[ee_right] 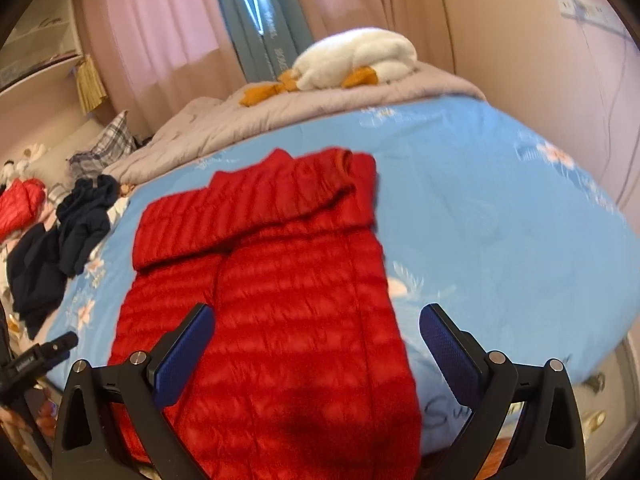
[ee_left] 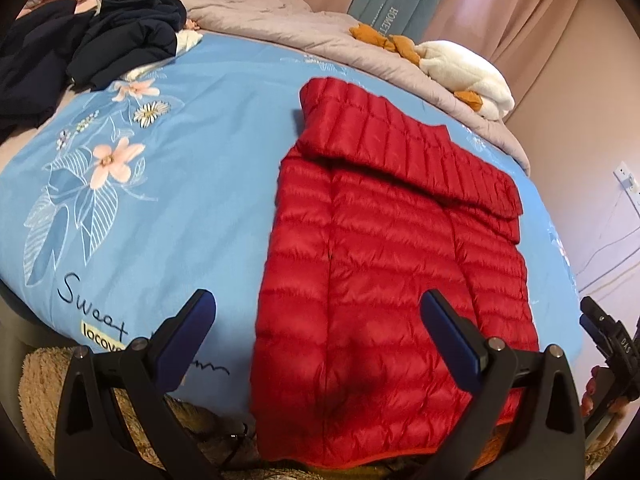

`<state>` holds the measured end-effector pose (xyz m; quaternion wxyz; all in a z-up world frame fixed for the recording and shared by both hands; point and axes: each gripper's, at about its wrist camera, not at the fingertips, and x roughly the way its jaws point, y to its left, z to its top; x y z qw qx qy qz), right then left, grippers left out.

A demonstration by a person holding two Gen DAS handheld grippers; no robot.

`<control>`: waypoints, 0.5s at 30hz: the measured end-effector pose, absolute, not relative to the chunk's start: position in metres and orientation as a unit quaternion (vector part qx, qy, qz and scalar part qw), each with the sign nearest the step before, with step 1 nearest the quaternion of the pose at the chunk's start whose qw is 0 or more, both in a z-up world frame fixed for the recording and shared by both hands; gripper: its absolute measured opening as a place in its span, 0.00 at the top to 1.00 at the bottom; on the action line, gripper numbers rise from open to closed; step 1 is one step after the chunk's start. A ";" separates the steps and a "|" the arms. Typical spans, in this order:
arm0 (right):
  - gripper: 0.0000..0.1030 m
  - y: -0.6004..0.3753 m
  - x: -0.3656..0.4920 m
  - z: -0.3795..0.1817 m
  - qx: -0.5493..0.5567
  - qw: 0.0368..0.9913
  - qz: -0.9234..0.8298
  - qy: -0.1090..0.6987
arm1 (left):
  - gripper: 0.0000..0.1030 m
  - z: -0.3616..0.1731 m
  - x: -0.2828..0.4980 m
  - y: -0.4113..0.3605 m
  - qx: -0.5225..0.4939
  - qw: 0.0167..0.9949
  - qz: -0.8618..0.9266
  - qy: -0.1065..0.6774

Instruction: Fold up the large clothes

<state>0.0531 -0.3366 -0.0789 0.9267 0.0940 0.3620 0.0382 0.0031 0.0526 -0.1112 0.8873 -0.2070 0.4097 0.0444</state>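
Note:
A red quilted puffer jacket (ee_left: 384, 264) lies flat on the blue flowered bedsheet (ee_left: 192, 184), folded into a narrow strip with one sleeve laid across its top. Its hem reaches the bed's near edge. My left gripper (ee_left: 316, 304) hovers open over the hem's left part, with nothing between its blue pads (ee_left: 448, 332). In the right wrist view the same jacket (ee_right: 280, 280) runs away from me, and my right gripper (ee_right: 316, 316) stands wide open above its near right edge, holding nothing. The right gripper's tip (ee_left: 604, 332) shows at the left wrist view's right rim.
A pile of dark navy clothes (ee_left: 100, 44) lies at the far left of the bed, with another red garment (ee_right: 20, 208) beyond it. A white and orange plush toy (ee_right: 360, 60) rests on the grey quilt (ee_right: 280, 112) at the back. A beige fluffy fabric (ee_left: 44, 392) hangs below the near edge.

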 end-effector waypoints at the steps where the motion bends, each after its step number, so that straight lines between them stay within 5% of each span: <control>1: 0.02 -0.337 0.050 -0.082 0.095 0.926 0.035 0.364 | 0.01 -0.113 0.002 0.052 -0.207 0.886 0.043 0.412; 15: 0.02 -0.345 0.034 -0.109 0.109 0.910 0.018 0.400 | 0.01 -0.140 -0.002 0.053 -0.229 0.867 0.036 0.441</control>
